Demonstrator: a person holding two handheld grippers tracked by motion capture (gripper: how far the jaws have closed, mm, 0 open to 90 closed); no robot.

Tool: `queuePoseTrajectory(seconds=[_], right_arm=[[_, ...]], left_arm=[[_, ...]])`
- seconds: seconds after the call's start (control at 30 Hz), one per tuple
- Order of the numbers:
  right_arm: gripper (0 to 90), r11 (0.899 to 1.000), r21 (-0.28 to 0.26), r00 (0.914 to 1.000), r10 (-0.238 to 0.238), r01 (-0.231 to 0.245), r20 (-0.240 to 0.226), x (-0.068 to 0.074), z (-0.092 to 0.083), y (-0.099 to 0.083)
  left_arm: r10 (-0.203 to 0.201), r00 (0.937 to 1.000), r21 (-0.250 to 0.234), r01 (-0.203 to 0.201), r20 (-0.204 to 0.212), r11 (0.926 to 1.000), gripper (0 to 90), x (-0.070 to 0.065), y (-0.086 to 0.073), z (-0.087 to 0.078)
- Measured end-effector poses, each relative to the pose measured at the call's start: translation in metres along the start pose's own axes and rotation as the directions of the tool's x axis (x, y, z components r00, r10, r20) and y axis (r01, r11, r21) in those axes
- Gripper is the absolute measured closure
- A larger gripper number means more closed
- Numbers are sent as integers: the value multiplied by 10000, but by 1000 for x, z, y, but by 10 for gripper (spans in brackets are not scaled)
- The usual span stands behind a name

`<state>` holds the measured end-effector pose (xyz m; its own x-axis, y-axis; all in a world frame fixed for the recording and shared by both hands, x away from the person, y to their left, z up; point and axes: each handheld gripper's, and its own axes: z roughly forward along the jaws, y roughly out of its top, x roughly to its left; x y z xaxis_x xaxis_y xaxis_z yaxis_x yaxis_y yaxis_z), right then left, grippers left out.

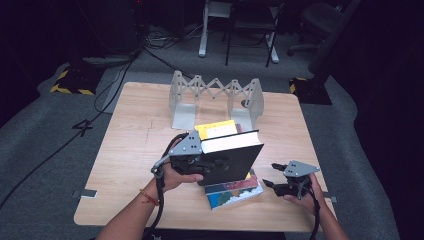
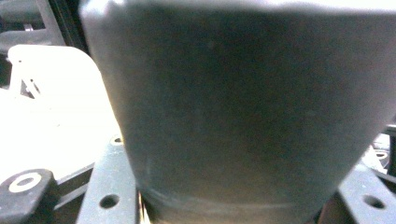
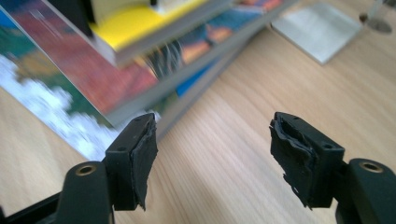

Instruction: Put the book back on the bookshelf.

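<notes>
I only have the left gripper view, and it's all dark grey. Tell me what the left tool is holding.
Observer: The left tool grips a black hardcover book, tilted up above a stack of books.
Operator: Report the right tool.
Observer: The right tool is open, nothing between its jaws, low over the table, right of the stack.
Operator: Tell me where the book could go.
Observer: A grey accordion book rack stands at the table's far side.
</notes>
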<state>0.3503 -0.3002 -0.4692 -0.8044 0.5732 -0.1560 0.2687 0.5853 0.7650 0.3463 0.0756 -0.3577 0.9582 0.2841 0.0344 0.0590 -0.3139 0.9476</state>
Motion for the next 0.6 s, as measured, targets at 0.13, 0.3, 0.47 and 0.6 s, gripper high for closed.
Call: queuePoseTrajectory(seconds=[0.13,0.3,0.47,0.6], right_arm=[[326,9988,221,9991,425,-426,74,-8,4,-12],[327,9948,224,9950,994,-995,57,-16,4,-18],[327,9932,299,9936,1129,-1127,-26,-19,4,-21],[327,9932,370,9938,1108,-1105,-77,-19,5,-21]], left_arm=[[-125,9999,-58,125,-82,9999,504,-1,0,1],[-490,9987,-338,494,105,9982,529,2,-1,1],[-702,9975,-370,702,27,9968,530,5,-1,0],[-674,9977,-363,674,14,9971,531,3,2,1]])
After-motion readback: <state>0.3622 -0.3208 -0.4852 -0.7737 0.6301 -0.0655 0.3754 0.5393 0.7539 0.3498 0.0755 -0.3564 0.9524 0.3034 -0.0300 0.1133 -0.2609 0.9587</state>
